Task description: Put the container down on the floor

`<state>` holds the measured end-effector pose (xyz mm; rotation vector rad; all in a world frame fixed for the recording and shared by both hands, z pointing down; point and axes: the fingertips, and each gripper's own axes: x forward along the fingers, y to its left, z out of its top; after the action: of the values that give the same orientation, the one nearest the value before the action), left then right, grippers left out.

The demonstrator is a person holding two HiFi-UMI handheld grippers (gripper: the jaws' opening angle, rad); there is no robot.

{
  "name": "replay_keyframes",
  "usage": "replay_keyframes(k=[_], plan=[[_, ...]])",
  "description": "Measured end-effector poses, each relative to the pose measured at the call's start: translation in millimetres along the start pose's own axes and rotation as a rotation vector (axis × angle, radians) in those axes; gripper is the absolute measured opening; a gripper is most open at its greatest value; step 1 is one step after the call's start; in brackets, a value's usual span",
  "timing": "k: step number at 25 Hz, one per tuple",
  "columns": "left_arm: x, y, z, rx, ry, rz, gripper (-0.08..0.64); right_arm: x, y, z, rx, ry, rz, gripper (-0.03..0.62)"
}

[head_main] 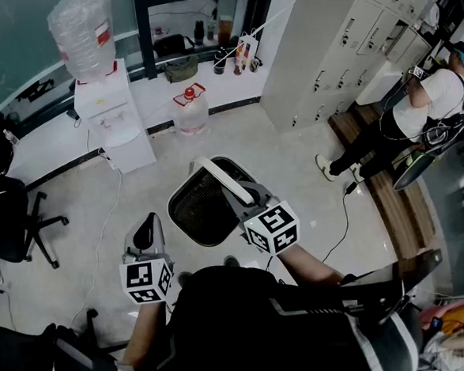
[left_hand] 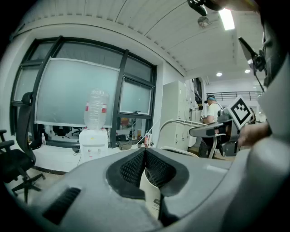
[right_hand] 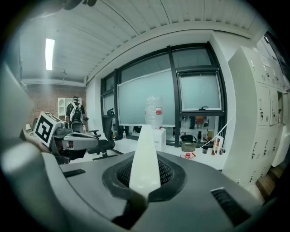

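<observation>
Container (head_main: 196, 211) looks held above the floor (head_main: 293, 149), white rim pinched in my right tool (right_hand: 144, 174); left tool (left_hand: 146, 156) closed, apart. Next, I'd lower it steadily.

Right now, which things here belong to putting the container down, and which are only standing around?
For the job:
container, its white rim clamped in the right gripper
floor

Only standing around:
water dispenser
spare water bottle
office chair
lockers
</observation>
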<state>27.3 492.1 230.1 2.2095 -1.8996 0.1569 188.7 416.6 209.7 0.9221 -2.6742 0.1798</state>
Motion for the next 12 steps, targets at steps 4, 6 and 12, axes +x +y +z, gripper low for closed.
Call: replay_keyframes(k=[4,6,12], plan=[[1.5,-0.6,-5.0,-0.008,0.007,-0.010,0.012,3.4,-1.2,1.9,0.002,-0.008,-0.007,0.015],[1.9,0.9,-5.4,-0.008,0.007,-0.007,0.012,4.8,-1.8,2.6,0.003,-0.010,-0.008,0.015],[-1.3,8.0,-3.9,-0.007,0.006,0.014,0.012,5.8,-3.9,2.1,0.014,-0.009,-0.013,0.015]])
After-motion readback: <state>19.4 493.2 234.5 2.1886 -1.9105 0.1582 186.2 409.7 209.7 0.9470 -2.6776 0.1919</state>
